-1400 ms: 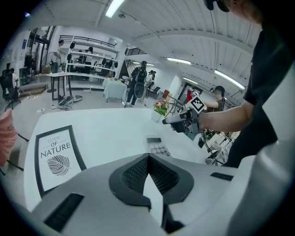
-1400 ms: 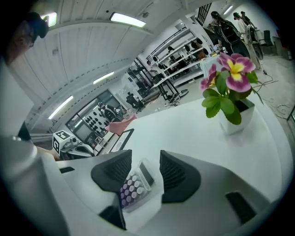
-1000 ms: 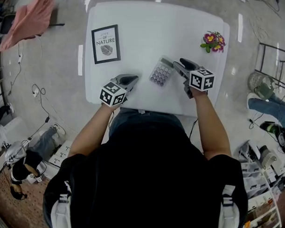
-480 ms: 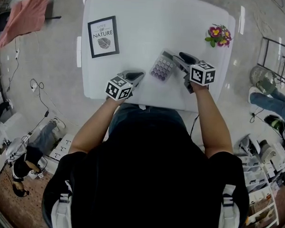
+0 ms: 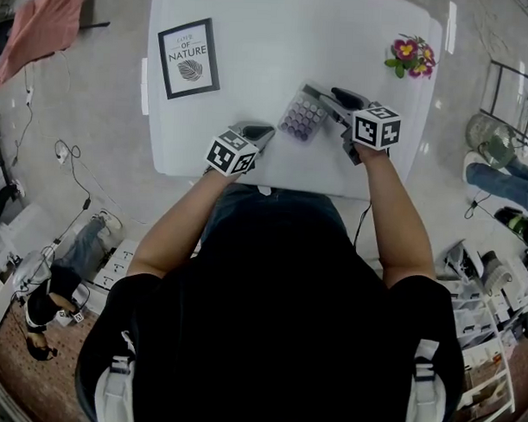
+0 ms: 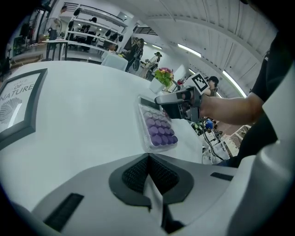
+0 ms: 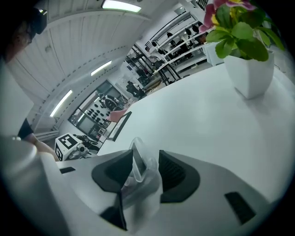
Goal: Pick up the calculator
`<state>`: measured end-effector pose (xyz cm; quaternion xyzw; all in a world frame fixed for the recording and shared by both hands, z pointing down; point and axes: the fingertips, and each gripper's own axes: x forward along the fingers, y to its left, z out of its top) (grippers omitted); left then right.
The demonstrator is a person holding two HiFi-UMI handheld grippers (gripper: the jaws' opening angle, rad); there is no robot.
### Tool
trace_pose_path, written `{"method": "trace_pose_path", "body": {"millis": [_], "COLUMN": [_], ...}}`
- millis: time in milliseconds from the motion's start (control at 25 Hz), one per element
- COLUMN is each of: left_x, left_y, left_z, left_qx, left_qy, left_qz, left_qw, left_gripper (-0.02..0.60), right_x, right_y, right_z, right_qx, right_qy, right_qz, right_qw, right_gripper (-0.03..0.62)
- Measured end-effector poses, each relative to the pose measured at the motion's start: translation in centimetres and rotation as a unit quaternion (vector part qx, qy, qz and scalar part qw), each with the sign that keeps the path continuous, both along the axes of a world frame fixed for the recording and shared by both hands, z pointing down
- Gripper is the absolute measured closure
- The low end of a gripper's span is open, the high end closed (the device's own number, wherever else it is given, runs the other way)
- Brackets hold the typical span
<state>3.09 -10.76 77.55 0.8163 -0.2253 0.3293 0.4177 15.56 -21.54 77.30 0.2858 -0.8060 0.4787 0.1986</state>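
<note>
The calculator (image 5: 302,117), clear-cased with purple keys, lies on the white table (image 5: 270,42) near its front edge. My right gripper (image 5: 327,99) reaches it from the right. In the right gripper view the calculator's edge (image 7: 139,168) stands between the pads (image 7: 175,173); the jaws are closing, with a gap still showing on one side. My left gripper (image 5: 265,131) hovers low at the calculator's left, apart from it, jaws shut and empty. The left gripper view shows the calculator (image 6: 159,129) ahead of the left gripper (image 6: 148,159), with the right gripper (image 6: 177,102) at its far side.
A framed print (image 5: 189,58) lies at the table's far left. A small pot of flowers (image 5: 412,55) stands at the far right, close ahead in the right gripper view as the pot (image 7: 249,69). A pink cloth (image 5: 37,25) hangs off to the left.
My left gripper has sunk and moved nearer the calculator's left side. The right gripper stays at the calculator's right edge.
</note>
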Motion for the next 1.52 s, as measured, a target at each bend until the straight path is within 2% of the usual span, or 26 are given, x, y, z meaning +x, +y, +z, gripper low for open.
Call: {"method": "trace_pose_path", "body": {"millis": [320, 600, 1000, 1120, 1160, 1320, 1520], "left_x": [1.1, 1.3, 1.3, 1.5, 1.5, 1.6, 1.6], "left_y": [0.1, 0.2, 0.3, 0.3, 0.2, 0.2, 0.2], "left_z": [0.6, 0.7, 0.6, 0.5, 0.6, 0.7, 0.7], "left_qx": [-0.011, -0.020, -0.020, -0.016, -0.014, -0.011, -0.011], "left_qy": [-0.008, -0.009, -0.010, -0.010, -0.011, -0.013, -0.015], "left_qz": [0.027, 0.035, 0.050, 0.058, 0.063, 0.076, 0.084], "left_qw": [0.9995, 0.9992, 0.9985, 0.9981, 0.9979, 0.9970, 0.9963], "left_gripper": [0.565, 0.565, 0.566, 0.566, 0.566, 0.566, 0.566], "right_x": [-0.4, -0.9, -1.2, -2.0, -2.4, -3.1, -3.5], "right_y": [0.3, 0.7, 0.3, 0.4, 0.3, -0.4, -0.5], "right_z": [0.1, 0.6, 0.2, -0.1, -0.1, -0.1, 0.0], "right_qx": [-0.017, -0.050, -0.099, -0.107, -0.109, -0.111, -0.137], "right_qy": [-0.003, 0.009, -0.038, -0.058, -0.065, -0.071, -0.091], "right_qz": [-0.009, -0.054, -0.054, -0.065, -0.065, -0.046, -0.017], "right_qw": [1.000, 0.997, 0.993, 0.991, 0.990, 0.990, 0.986], "right_gripper": [0.408, 0.402, 0.408, 0.465, 0.465, 0.451, 0.466]}}
